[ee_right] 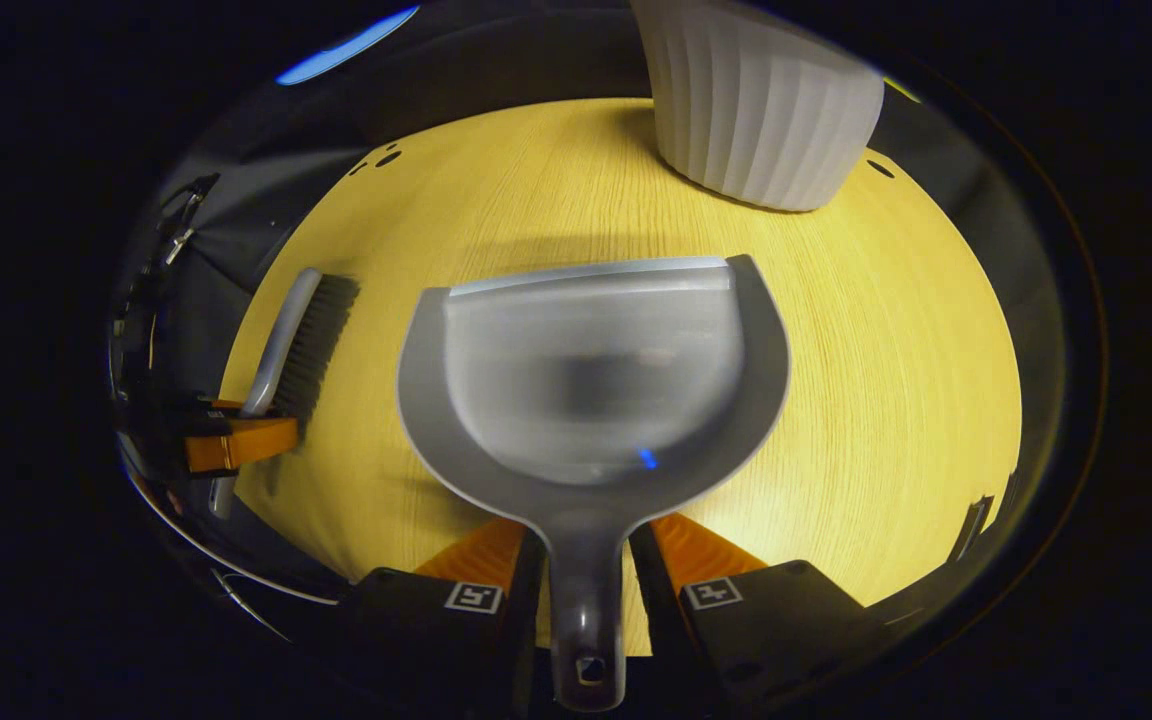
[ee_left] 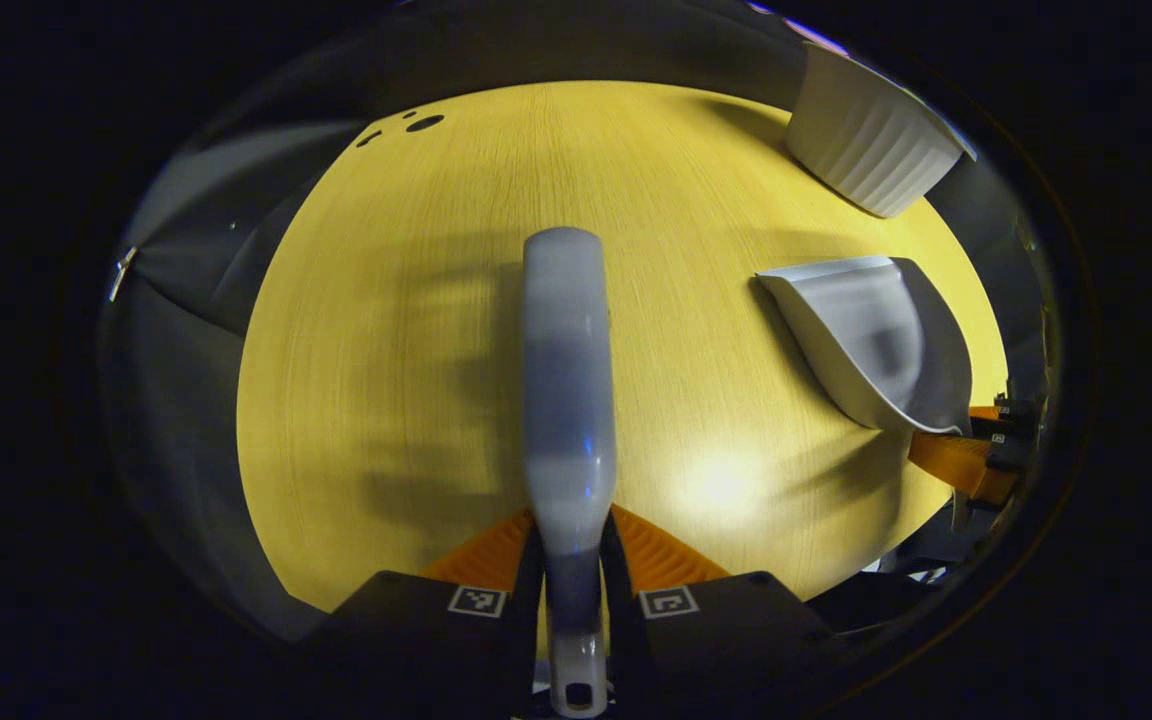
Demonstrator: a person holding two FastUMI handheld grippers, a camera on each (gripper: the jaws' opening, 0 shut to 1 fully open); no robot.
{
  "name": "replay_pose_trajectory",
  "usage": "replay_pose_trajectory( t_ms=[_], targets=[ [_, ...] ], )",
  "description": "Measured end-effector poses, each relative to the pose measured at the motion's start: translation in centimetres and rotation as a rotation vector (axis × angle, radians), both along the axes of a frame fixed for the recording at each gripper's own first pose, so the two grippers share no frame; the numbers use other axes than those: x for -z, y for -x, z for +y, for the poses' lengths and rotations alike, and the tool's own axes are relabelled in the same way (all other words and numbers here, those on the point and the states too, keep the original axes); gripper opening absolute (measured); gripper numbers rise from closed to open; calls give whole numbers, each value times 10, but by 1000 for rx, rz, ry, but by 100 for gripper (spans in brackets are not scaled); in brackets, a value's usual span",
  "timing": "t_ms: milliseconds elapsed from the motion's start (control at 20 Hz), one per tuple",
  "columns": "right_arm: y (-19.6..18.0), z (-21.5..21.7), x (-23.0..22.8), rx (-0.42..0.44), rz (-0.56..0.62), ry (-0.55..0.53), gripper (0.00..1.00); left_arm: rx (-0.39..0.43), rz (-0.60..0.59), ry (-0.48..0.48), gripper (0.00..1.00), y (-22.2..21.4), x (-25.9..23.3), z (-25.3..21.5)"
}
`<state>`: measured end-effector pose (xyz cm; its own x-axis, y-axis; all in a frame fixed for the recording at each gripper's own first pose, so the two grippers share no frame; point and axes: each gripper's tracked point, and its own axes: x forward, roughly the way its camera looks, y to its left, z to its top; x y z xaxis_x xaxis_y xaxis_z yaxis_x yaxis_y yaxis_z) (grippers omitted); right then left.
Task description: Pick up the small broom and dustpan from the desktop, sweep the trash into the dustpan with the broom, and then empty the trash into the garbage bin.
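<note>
Your booth is dim around a warmly lit desktop (ee_left: 416, 300), with a soft glare patch just right of your left gripper (ee_left: 572, 560) and blurred shadows ahead of it. Your dustpan (ee_right: 591, 385) looks smeared inside, and edges bow strongly.

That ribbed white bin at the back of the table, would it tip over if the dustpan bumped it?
Probably fairly easily. The garbage bin looks like thin plastic, so likely light. It seems narrower at the base than higher up, which favours tipping. On the smooth wooden table it might also simply slide if the dustpan nudges it low.
</note>
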<state>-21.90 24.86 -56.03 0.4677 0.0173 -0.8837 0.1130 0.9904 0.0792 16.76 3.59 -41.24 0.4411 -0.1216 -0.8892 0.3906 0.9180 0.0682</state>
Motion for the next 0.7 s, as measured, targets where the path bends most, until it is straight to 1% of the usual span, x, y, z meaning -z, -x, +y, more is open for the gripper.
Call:
replay_pose_trajectory(
  t_ms=[50,100,150,200,250,350,450,500,600,700],
  targets=[
    [-2,3,-4,2,-13,-17,58,-2,-5,5,37,0,-3,-2],
    [-2,7,-8,3,-20,-34,75,-8,-12,16,48,1,-8,-2],
    [-3,7,-11,5,-30,-37,96,-12,-18,31,60,3,-10,-3],
    [-4,8,-15,4,-42,-36,90,-21,-35,39,73,4,-17,0],
    [-3,9,-22,2,-52,-35,98,-21,-51,46,88,7,-24,1],
    [1,11,-43,1,-94,-38,99,-3,-92,59,99,13,-37,-1],
    [2,15,-74,-18,-163,-44,99,-1,-154,56,97,20,-56,2],
    [-1,14,-91,-30,-209,-30,99,-4,-193,68,97,23,-68,1],
    [-5,10,-127,-53,-303,10,99,-15,-278,111,97,31,-95,-3],
    [-8,7,-164,-56,-411,34,99,-39,-380,178,98,43,-132,-9]
  ],
)
